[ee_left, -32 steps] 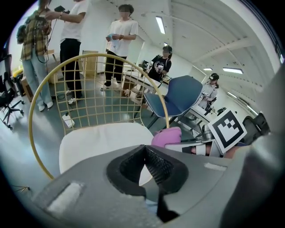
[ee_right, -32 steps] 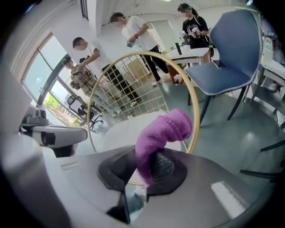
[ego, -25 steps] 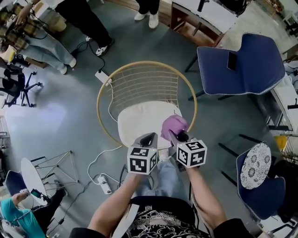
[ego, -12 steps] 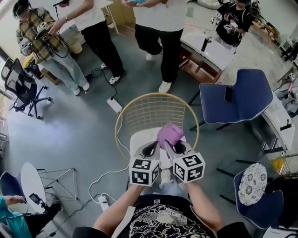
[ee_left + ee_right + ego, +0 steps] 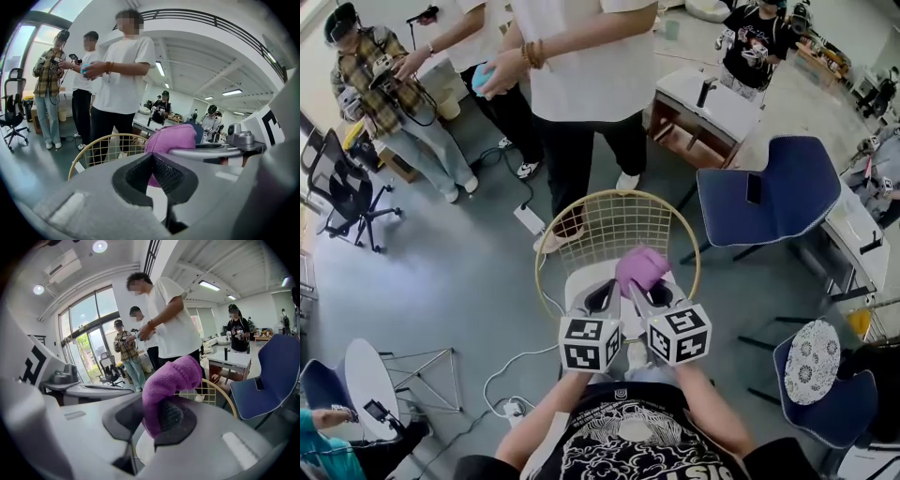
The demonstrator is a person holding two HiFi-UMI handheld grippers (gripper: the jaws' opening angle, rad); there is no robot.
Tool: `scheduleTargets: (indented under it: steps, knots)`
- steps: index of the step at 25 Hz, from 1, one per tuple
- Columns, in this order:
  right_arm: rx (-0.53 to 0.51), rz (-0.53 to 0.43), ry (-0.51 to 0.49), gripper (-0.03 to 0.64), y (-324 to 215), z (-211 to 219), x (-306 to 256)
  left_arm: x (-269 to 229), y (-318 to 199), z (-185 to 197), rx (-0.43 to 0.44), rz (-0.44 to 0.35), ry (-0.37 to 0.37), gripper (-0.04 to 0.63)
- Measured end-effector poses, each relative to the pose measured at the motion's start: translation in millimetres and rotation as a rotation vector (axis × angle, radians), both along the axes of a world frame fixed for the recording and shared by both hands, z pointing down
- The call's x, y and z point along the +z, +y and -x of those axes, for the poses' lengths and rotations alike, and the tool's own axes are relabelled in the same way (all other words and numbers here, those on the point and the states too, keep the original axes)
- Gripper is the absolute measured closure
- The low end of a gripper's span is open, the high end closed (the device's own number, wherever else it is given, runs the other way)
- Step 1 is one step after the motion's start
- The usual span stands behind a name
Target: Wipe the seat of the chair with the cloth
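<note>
The chair has a round wire back with a tan rim (image 5: 617, 221) and a white seat (image 5: 581, 279), and stands right in front of me. A purple cloth (image 5: 642, 269) hangs above the seat's far part, clamped in my right gripper (image 5: 649, 294). In the right gripper view the cloth (image 5: 171, 379) sticks up from between the shut jaws (image 5: 159, 420). My left gripper (image 5: 602, 298) sits close beside it on the left, shut with nothing held (image 5: 152, 159). From the left gripper view the cloth (image 5: 171, 139) shows just beyond its tips, with the wire back (image 5: 99, 149) behind.
A person in a white shirt (image 5: 586, 84) stands directly behind the chair. A blue chair (image 5: 769, 192) and a desk (image 5: 712, 103) are at the right rear, and a patterned-cushion chair (image 5: 811, 361) at the right. Cables and a power strip (image 5: 508, 409) lie at the left.
Both grippers shifted left and forward over the seat, the right still carrying the cloth. A person in a white shirt has walked up behind the chair.
</note>
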State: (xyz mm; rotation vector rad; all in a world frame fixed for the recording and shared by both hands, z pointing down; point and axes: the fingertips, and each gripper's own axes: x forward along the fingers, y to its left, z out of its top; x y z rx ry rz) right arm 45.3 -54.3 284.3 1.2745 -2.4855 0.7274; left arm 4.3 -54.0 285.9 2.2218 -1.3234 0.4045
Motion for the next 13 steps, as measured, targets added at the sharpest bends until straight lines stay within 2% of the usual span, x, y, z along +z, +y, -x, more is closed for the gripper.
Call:
scheduleTargets:
  steps: [8,13]
  knots:
    - [-0.005,-0.004,0.006,0.558,-3,13,-1,0,-2,9,0.011,-0.005,-0.004,0.598]
    - [-0.008,0.001,0.005,0.558,-6,5,-1,-2,-6,1,0.010,-0.005,-0.002,0.597]
